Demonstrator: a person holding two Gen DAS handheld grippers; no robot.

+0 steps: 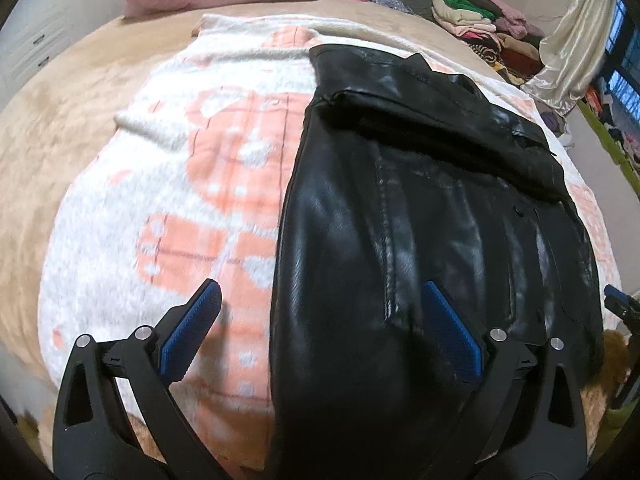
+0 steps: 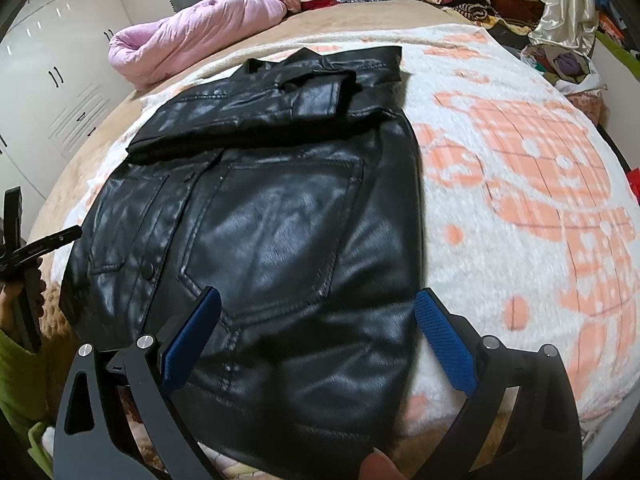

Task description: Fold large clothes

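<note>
A black leather jacket [image 1: 432, 216] lies flat on a white and orange fleece blanket [image 1: 168, 184], its sleeves folded across the upper part. My left gripper [image 1: 320, 300] is open, hovering over the jacket's near left edge, holding nothing. In the right wrist view the jacket [image 2: 272, 216] lies on the blanket [image 2: 520, 184]. My right gripper [image 2: 318, 304] is open and empty over the jacket's near right part. The left gripper also shows at the left edge of the right wrist view [image 2: 24, 240], and the right gripper at the right edge of the left wrist view [image 1: 618, 304].
The blanket covers a tan bed [image 1: 60, 128]. A pink quilt [image 2: 192, 36] lies at the bed's far end. Piles of clothes [image 1: 488, 28] stand at the far right. White cupboards [image 2: 52, 80] line the left wall.
</note>
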